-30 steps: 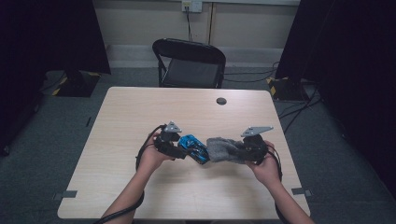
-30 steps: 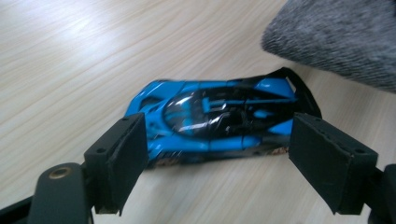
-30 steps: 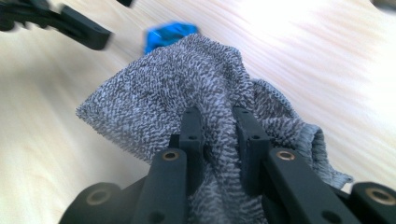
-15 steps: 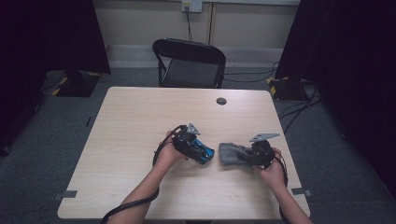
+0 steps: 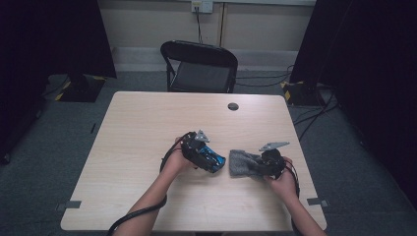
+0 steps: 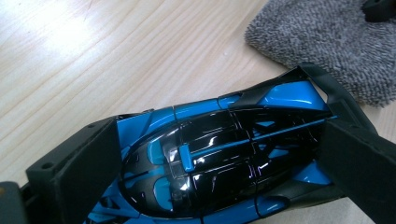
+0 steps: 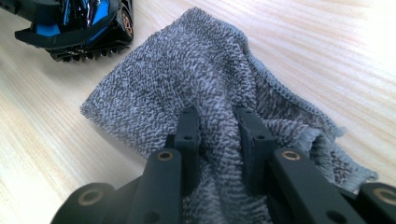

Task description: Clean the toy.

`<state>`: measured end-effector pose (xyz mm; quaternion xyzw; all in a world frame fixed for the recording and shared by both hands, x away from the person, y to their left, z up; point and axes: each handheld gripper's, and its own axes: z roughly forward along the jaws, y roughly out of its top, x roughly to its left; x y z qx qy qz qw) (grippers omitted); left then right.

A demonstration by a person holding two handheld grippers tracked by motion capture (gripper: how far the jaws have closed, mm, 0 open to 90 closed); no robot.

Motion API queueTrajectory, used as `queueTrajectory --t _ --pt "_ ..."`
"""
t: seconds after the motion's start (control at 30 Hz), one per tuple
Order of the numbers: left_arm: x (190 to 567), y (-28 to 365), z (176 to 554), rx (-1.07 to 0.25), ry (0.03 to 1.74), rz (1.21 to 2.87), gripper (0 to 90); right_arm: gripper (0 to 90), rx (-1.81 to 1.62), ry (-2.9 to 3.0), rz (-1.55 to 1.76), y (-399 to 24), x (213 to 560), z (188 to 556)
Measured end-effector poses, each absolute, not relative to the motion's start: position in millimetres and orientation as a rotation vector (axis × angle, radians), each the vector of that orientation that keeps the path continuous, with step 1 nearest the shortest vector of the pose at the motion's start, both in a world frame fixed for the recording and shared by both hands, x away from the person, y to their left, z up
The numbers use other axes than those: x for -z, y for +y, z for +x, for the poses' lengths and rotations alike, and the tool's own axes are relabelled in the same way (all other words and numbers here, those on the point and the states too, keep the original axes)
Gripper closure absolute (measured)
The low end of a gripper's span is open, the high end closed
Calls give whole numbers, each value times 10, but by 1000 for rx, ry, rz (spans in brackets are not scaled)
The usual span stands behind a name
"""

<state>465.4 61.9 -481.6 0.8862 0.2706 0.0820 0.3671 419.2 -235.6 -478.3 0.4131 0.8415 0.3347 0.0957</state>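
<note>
1. High view: I see the table (image 5: 147,118) with my left gripper (image 5: 209,160) and my right gripper (image 5: 255,164) both toward the near edge, right of its middle.
2. High view: a blue and black toy car (image 5: 214,160) sits at the left gripper's tip, and a grey cloth (image 5: 241,163) lies just beside it, toward the right edge, with a narrow strip of bare wood between them.
3. High view: a small dark round spot (image 5: 233,106) marks the table near the far edge, and a black folding chair (image 5: 199,66) stands beyond that edge.
4. Left gripper view: the left gripper (image 6: 210,154) has its jaws spread wide, one at each end of the toy car (image 6: 219,158). They have just been opening; I cannot tell whether the pads touch the car.
5. Left gripper view: the grey cloth (image 6: 327,42) lies past the car's tail.
6. Right gripper view: the right gripper (image 7: 217,128) is pinching a fold of the grey cloth (image 7: 187,74), jaws close together.
7. Right gripper view: the cloth lies spread on the wood, and the toy car (image 7: 84,23) rests just beyond its far corner.
</note>
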Motion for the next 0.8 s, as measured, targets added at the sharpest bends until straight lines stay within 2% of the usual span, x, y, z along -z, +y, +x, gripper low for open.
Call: queueTrajectory --t 0.23,0.47,0.8 --pt "4826 630 4645 -214 689 2265 0 732 -992 2489 1246 -2220 4770 4166" --pt "4834 637 4638 -222 697 2253 0 749 -981 2586 1155 -1909 4758 4061" --pt "4838 635 4629 -225 698 2248 0 753 -1041 2663 1139 -1836 4763 3940"
